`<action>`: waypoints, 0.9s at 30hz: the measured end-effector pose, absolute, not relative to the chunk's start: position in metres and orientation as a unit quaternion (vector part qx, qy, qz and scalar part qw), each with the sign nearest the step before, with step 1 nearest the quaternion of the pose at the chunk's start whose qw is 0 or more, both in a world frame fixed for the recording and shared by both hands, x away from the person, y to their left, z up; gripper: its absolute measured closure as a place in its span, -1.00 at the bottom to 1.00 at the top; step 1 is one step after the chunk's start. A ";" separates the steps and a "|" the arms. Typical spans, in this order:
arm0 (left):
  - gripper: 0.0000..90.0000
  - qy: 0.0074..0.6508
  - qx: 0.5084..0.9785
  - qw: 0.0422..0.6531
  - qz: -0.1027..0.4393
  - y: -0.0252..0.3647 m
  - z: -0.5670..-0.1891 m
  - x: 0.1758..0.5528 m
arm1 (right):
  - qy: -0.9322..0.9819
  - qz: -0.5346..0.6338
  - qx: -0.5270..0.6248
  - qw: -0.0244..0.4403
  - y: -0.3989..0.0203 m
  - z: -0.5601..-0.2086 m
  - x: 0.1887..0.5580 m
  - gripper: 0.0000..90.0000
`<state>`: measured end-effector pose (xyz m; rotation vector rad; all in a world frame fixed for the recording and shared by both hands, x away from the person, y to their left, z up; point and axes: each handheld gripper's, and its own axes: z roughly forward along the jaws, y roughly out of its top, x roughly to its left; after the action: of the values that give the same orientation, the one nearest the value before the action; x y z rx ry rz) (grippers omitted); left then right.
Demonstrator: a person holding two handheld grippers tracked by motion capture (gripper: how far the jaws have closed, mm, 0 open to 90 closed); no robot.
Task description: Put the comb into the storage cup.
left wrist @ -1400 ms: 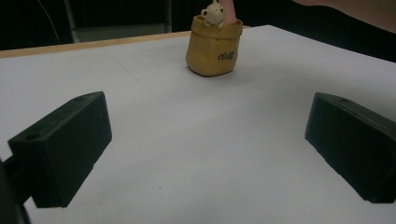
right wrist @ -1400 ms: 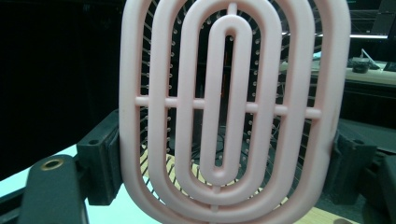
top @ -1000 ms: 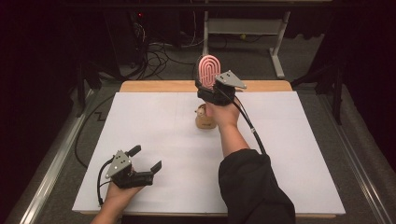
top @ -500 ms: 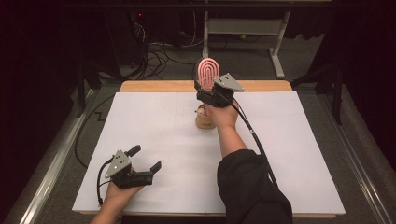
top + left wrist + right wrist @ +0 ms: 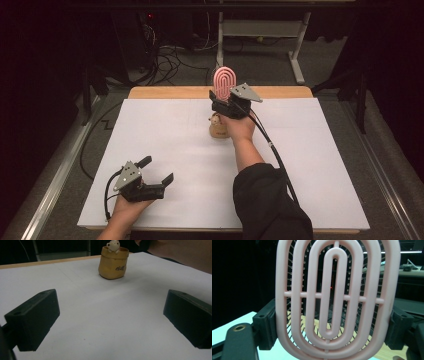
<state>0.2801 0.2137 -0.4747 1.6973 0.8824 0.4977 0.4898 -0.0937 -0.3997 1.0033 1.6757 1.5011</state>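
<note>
My right gripper (image 5: 223,103) is raised over the far middle of the table, shut on a pink oval hairbrush (image 5: 225,82) that stands upright. In the right gripper view the jaws press on both side edges of the brush's slotted head (image 5: 337,300), and thin bristles show behind it. Just below that hand a small yellow pot (image 5: 218,130) with a white bear figure stands on the white sheet. The left gripper view has the same pot (image 5: 113,263) ahead. My left gripper (image 5: 157,169) rests near the front left, open, with nothing between its jaws (image 5: 110,317).
A white sheet (image 5: 165,130) covers the wooden table (image 5: 165,92). Cables lie on the dark floor behind it, and a metal table frame (image 5: 300,55) stands behind it at the right. A metal rail (image 5: 55,175) runs along the left side.
The right hand with the brush has shifted only slightly. The left gripper has stayed where it was.
</note>
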 end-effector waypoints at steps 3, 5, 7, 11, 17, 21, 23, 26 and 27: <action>-0.97 0.374 0.717 0.550 0.208 0.213 -0.475 0.281 | 0.645 0.573 0.388 0.326 -0.094 -0.404 0.488 -0.57; -0.97 0.374 0.718 0.550 0.208 0.213 -0.475 0.281 | 0.649 0.570 0.387 0.324 -0.094 -0.406 0.488 -0.57; -0.97 0.375 0.717 0.550 0.207 0.214 -0.476 0.281 | 0.650 0.568 0.388 0.322 -0.094 -0.407 0.487 -0.57; -0.97 0.375 0.716 0.551 0.206 0.214 -0.476 0.281 | 0.651 0.567 0.389 0.321 -0.094 -0.407 0.486 -0.57; -0.97 0.377 0.718 0.550 0.201 0.214 -0.477 0.282 | 0.653 0.564 0.394 0.316 -0.097 -0.410 0.482 -0.57; -0.97 0.377 0.717 0.550 0.200 0.214 -0.477 0.282 | 0.654 0.563 0.394 0.315 -0.098 -0.412 0.481 -0.57; -0.97 0.378 0.717 0.550 0.200 0.214 -0.478 0.283 | 0.655 0.563 0.396 0.314 -0.099 -0.412 0.481 -0.57; -0.97 0.377 0.719 0.549 0.199 0.214 -0.478 0.283 | 0.656 0.561 0.396 0.312 -0.099 -0.411 0.481 -0.57; -0.97 0.377 0.718 0.550 0.200 0.214 -0.478 0.283 | 0.656 0.561 0.397 0.312 -0.100 -0.411 0.481 -0.57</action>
<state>0.2826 0.2138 -0.4780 1.7001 0.8919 0.4742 0.4806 -0.0997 -0.4111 1.0488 1.7313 1.4802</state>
